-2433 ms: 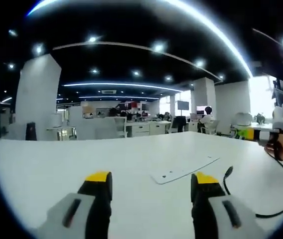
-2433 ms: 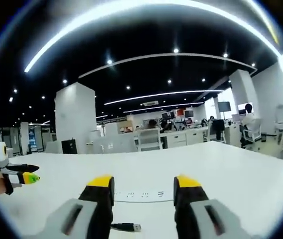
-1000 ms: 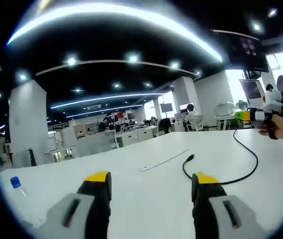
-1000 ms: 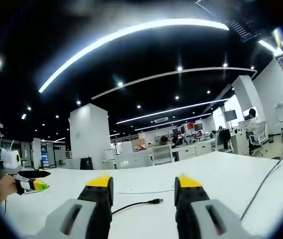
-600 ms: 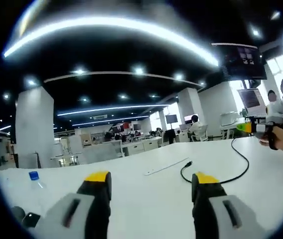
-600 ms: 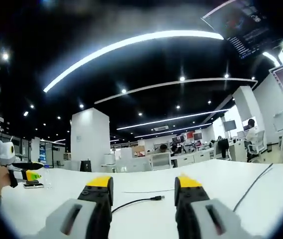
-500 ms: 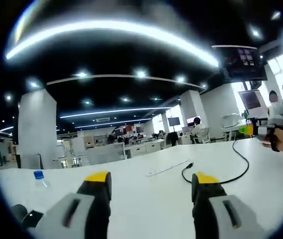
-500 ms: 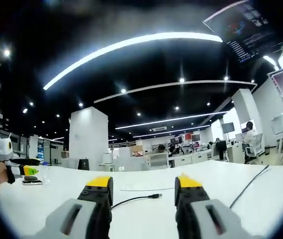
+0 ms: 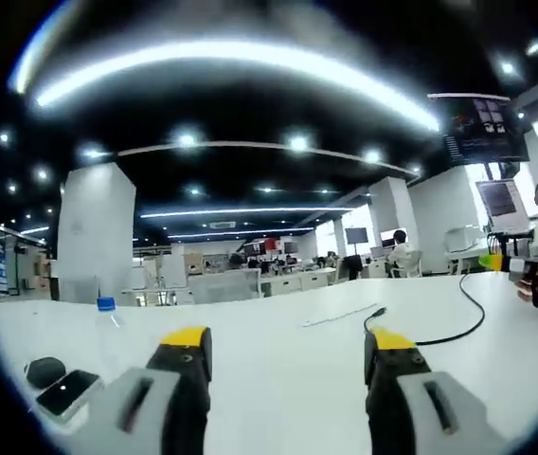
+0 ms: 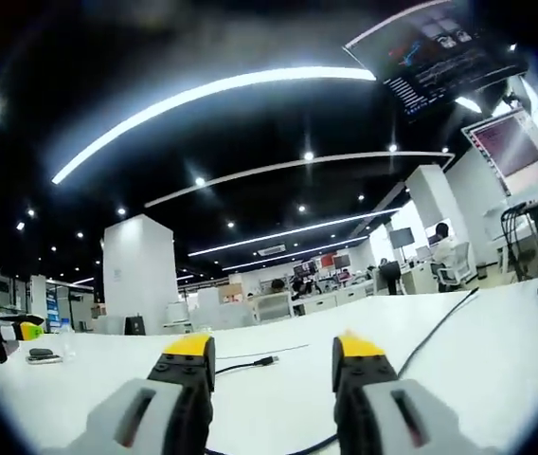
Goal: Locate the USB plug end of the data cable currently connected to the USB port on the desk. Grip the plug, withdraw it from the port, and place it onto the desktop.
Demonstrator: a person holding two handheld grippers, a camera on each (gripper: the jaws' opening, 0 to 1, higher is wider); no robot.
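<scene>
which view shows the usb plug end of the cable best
The right gripper view: the USB plug lies free on the white desk, between the open jaws. The left gripper view shows the plug smaller, farther off.

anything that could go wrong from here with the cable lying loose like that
The plug already lies free on the desk, so little remains. The black cable curves across the desk toward the right gripper; a moving hand might snag it and drag the plug. The phone and the bottle sit near the left gripper and could be knocked by a careless sweep.
</scene>
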